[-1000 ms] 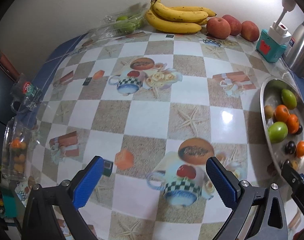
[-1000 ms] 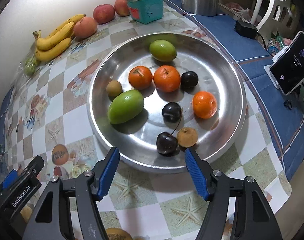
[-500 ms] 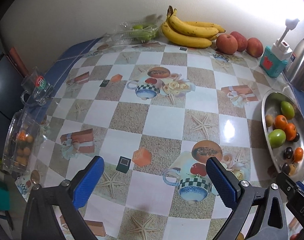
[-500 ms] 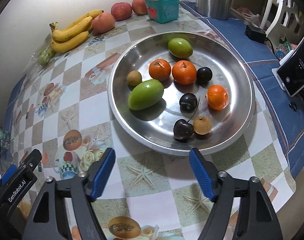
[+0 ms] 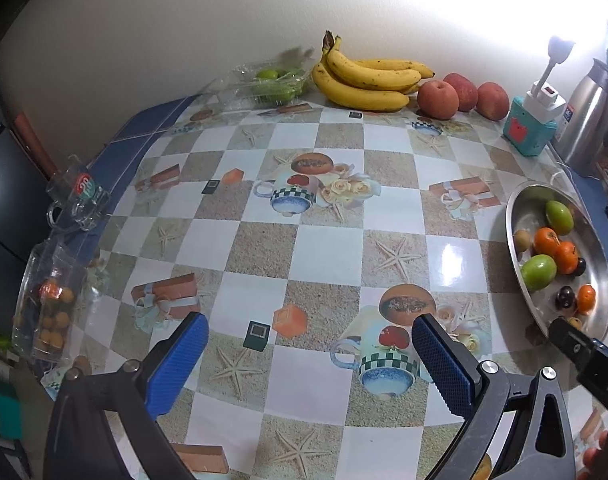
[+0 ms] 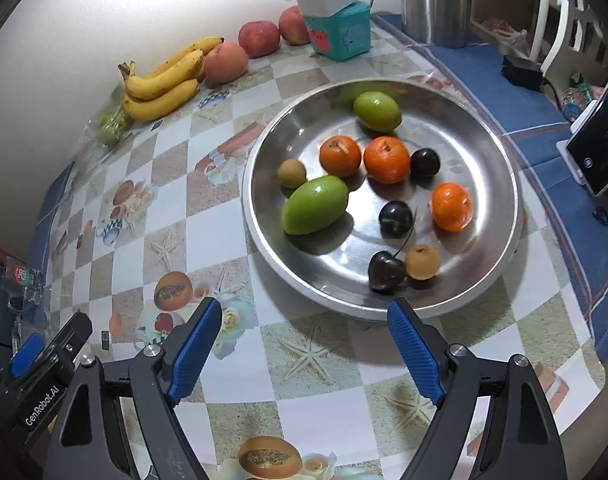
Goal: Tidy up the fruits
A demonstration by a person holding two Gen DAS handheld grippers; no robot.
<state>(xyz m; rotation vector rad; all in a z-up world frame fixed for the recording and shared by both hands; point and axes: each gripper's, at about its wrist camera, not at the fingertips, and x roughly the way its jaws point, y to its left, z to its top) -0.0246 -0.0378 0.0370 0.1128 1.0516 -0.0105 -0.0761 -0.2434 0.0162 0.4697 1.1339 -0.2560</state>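
Left gripper (image 5: 310, 354): jaws spread wide, nothing between the blue pads, hovering over the patterned tablecloth (image 5: 324, 248); its base is cut off by the lower frame edge. Right gripper (image 6: 304, 338): likewise wide open and empty, tips just short of the steel tray (image 6: 500, 152) rim. Tray holds two green fruits, three oranges (image 6: 386, 159), three dark cherries (image 6: 386, 271) and two small brown fruits, loosely scattered, some touching. Bananas (image 5: 368, 80) and three apples (image 5: 438, 99) lie along the wall. Contents of the clear plastic pack (image 5: 43, 304) at the left table edge are hard to make out.
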